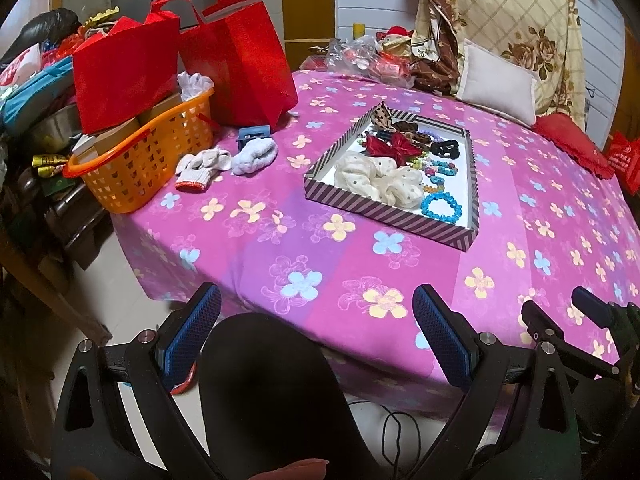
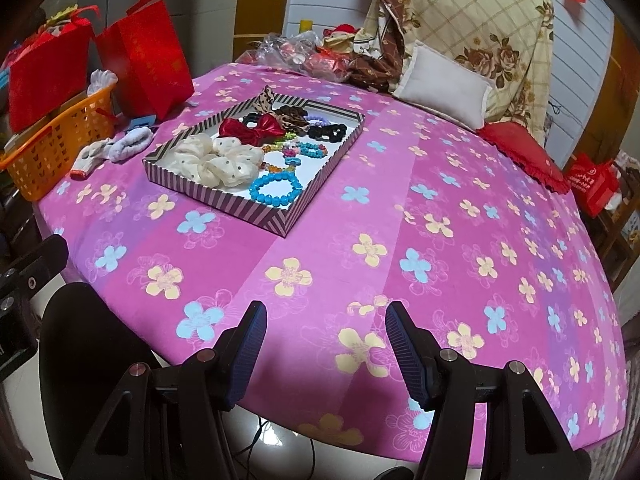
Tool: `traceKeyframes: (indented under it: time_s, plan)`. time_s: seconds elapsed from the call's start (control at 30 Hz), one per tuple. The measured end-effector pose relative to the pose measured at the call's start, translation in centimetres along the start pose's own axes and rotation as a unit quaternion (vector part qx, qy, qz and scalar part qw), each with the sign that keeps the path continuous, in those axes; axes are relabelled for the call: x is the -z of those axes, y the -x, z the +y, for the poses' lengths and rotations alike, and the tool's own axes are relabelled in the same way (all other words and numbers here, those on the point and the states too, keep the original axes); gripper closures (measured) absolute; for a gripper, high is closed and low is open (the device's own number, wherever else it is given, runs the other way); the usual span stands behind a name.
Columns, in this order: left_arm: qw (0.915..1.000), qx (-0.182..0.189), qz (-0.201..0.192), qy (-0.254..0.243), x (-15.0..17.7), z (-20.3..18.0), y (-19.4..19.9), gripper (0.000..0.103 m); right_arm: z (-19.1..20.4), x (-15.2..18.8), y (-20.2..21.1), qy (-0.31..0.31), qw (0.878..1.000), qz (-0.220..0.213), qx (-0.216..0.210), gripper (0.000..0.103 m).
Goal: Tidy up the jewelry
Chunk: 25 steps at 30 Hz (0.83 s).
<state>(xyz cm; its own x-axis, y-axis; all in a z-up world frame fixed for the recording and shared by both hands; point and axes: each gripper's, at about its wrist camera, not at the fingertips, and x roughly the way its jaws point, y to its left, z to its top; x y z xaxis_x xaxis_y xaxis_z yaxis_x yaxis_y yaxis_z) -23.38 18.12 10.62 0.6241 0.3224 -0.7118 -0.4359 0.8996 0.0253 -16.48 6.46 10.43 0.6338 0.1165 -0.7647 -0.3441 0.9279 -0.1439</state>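
A shallow striped box (image 1: pixel 384 216) (image 2: pixel 224 200) sits on the round table with its pink flowered cloth (image 1: pixel 320 248) (image 2: pixel 400 240). Inside lie a blue bead bracelet (image 1: pixel 441 207) (image 2: pixel 275 190), cream dotted scrunchies (image 1: pixel 376 176) (image 2: pixel 216 160), a red bow (image 1: pixel 390 146) (image 2: pixel 252 128), black hair ties (image 2: pixel 328 132) and other bead bracelets. My left gripper (image 1: pixel 316 304) hangs open at the table's near edge, over a dark knee (image 1: pixel 264 392). My right gripper (image 2: pixel 326 320) is open over the near cloth, nothing between its fingers. Both stand well short of the box.
An orange basket (image 1: pixel 136 168) (image 2: pixel 52 148) and red bags (image 1: pixel 240 56) (image 2: pixel 148 52) crowd the left side, with white gloves (image 1: pixel 204 168) (image 2: pixel 92 156) beside them. A white cushion (image 1: pixel 496 80) (image 2: pixel 444 84), red cushion (image 2: pixel 528 152) and patterned bedding sit at the back right.
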Motion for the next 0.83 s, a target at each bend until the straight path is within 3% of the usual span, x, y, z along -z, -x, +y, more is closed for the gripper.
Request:
traceKeyframes:
  time_s: [0.5,0.83]
  plan:
    - [0.9998,0.006,0.020,0.005,0.39,0.09,-1.01,0.006,0.71,0.48,-0.42,0.011,1.000,0.004,0.000,0.043]
    - [0.9999,0.002,0.013,-0.005,0.19,-0.37,-0.66,0.006,0.33,0.42,-0.78,0.005,1.000,0.014,-0.010,0.043]
